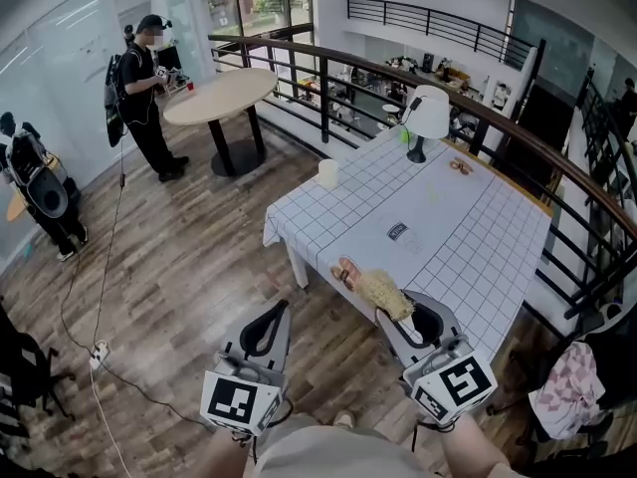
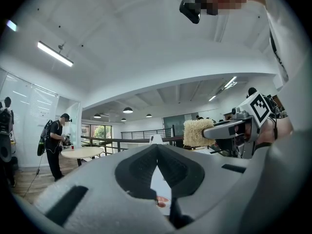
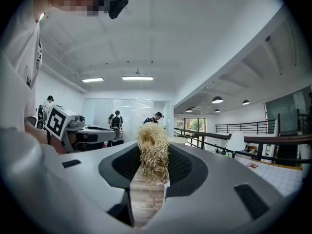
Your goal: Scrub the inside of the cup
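A white cup (image 1: pixel 327 173) stands upright near the far left edge of the grid-patterned table (image 1: pixel 468 247), well away from both grippers. My right gripper (image 1: pixel 390 314) is shut on a straw-coloured loofah scrubber (image 1: pixel 377 289), held over the table's near corner. In the right gripper view the scrubber (image 3: pixel 153 150) stands up between the jaws. My left gripper (image 1: pixel 280 310) hangs over the wooden floor to the left of the table, shut with nothing in it. In the left gripper view its jaws meet in a point, and the scrubber (image 2: pixel 197 132) shows to the right.
A white desk lamp (image 1: pixel 427 118), a small dark card (image 1: pixel 397 231) and some small items (image 1: pixel 460 166) lie on the table. A railing (image 1: pixel 557 182) runs behind it. A person (image 1: pixel 147 98) stands by a round table (image 1: pixel 220 96). A cable (image 1: pixel 100 352) crosses the floor.
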